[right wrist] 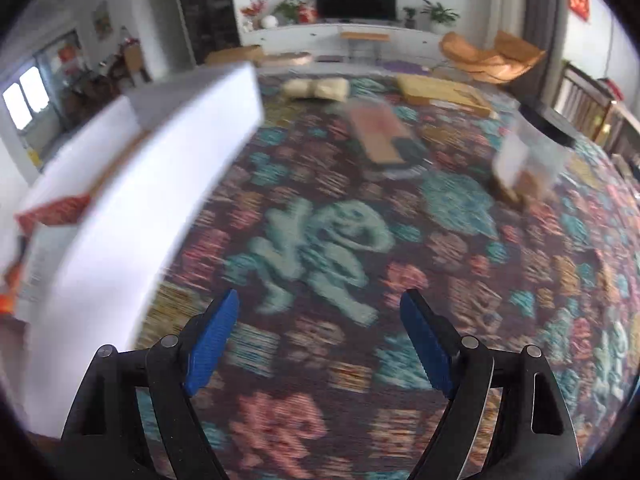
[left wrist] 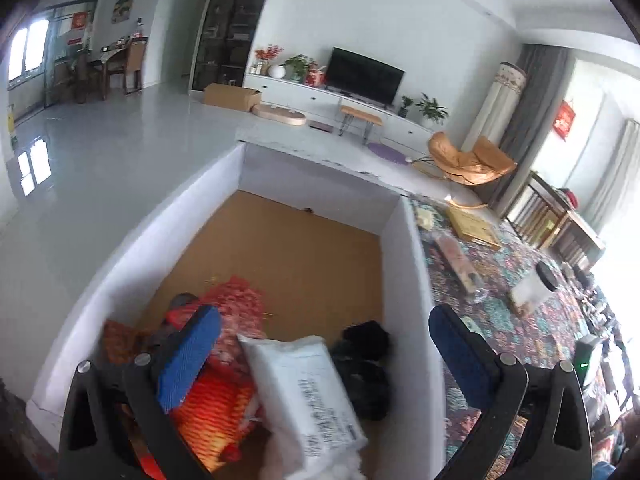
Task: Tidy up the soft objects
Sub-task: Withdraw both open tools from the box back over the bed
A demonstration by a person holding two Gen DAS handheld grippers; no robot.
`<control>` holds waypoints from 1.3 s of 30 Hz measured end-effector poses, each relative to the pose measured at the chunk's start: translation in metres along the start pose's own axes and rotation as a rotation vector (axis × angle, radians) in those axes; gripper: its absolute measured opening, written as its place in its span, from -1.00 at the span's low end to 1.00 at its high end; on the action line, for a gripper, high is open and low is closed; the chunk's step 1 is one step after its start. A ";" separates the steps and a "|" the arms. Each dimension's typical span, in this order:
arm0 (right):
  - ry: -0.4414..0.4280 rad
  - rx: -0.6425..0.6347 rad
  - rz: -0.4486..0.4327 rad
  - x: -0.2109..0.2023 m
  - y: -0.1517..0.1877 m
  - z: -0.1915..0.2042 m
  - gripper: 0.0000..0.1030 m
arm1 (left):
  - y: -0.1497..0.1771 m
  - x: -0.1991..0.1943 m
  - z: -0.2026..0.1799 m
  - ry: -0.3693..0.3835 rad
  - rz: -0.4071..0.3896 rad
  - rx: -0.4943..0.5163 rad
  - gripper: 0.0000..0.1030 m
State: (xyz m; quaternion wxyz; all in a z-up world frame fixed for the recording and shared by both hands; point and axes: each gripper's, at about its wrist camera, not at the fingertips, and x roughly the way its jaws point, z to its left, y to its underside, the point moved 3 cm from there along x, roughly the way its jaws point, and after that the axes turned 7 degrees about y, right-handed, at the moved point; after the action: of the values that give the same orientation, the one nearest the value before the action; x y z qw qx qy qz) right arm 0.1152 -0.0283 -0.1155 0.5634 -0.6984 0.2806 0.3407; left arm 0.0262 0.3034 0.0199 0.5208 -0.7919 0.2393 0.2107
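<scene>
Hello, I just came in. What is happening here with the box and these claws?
A person is sorting soft things into a white box on a patterned carpet. The left claw hangs open over the box, above a white plastic package, a red-orange cloth and a black fluffy item. The right claw is open and empty over the carpet, where a clear jar lies.

White-walled box [left wrist: 404, 280] had a tan cardboard floor; inside lay a red-orange knit [left wrist: 224, 360], white plastic pkg [left wrist: 300, 392] w/ dark print, black fuzzy item [left wrist: 366, 364]. Both grippers' pads [right wrist: 212, 336] were blue on black arms; tablecloth [right wrist: 320, 240] was dark maroon w/ teal, pink, yellow motifs.
</scene>
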 end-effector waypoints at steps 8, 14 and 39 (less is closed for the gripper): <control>0.099 0.151 -0.018 0.021 0.043 -0.073 0.65 | 0.057 0.045 -0.167 0.287 0.189 0.263 1.00; 0.076 0.174 -0.021 0.021 0.045 -0.078 0.65 | 0.124 0.135 -0.194 0.224 0.401 0.252 1.00; 0.079 0.173 -0.021 0.023 0.045 -0.076 0.67 | 0.108 0.245 -0.154 -0.086 0.305 0.316 1.00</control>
State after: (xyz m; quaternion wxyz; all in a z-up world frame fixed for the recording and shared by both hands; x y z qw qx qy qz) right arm 0.1062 -0.1127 -0.1502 0.6138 -0.6629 0.3235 0.2814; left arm 0.1695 0.0844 -0.1439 0.6101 -0.6454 0.3640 0.2805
